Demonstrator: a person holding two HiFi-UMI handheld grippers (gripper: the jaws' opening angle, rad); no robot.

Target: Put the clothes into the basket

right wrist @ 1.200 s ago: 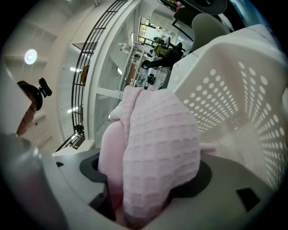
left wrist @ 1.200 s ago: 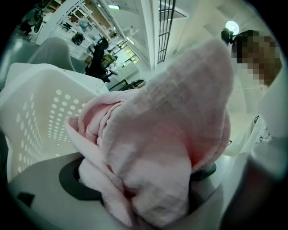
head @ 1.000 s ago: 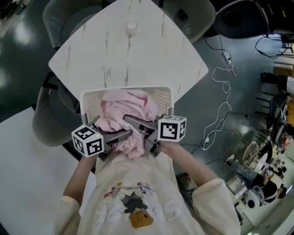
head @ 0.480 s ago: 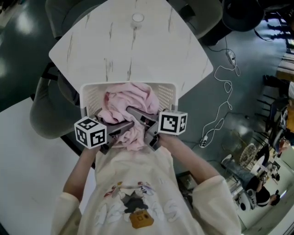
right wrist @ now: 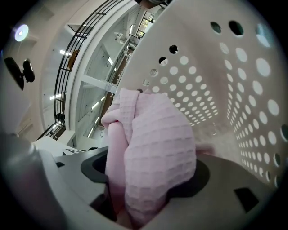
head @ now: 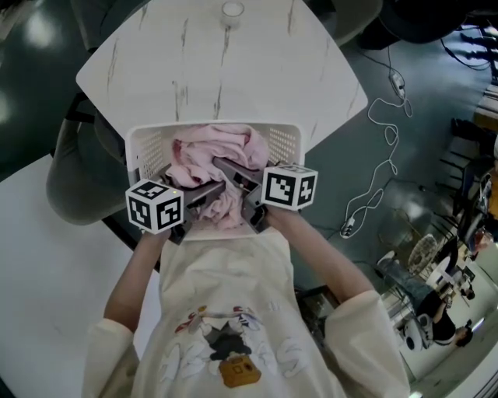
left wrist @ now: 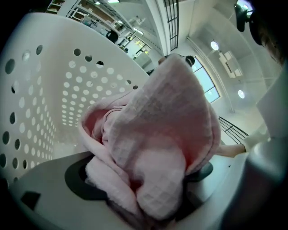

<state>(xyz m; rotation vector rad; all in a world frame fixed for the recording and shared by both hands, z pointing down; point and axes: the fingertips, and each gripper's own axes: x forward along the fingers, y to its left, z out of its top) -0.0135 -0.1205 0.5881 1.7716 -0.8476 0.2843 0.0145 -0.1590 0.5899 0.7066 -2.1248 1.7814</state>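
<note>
A pink waffle-weave cloth (head: 222,148) is bunched up inside the white perforated basket (head: 288,141), which stands at the near corner of the table. My left gripper (head: 212,191) reaches in from the near left. Its jaws have just been closing, with the cloth (left wrist: 162,130) wedged between them in front of the basket wall (left wrist: 54,103). My right gripper (head: 224,166) comes in from the near right and is shut on another fold of the cloth (right wrist: 153,152). The basket's holed side (right wrist: 234,90) lies just beyond it. The fingertips are buried in fabric.
The basket rests on a white marbled table (head: 233,70) that carries a small round object (head: 231,9) at its far end. A grey chair (head: 70,183) sits to the left, beside a second white tabletop (head: 47,264). Cables (head: 381,132) trail on the floor at the right.
Both grippers have sunk lower into the basket with the pink cloth, and the bundle now sits deeper between the basket walls.
</note>
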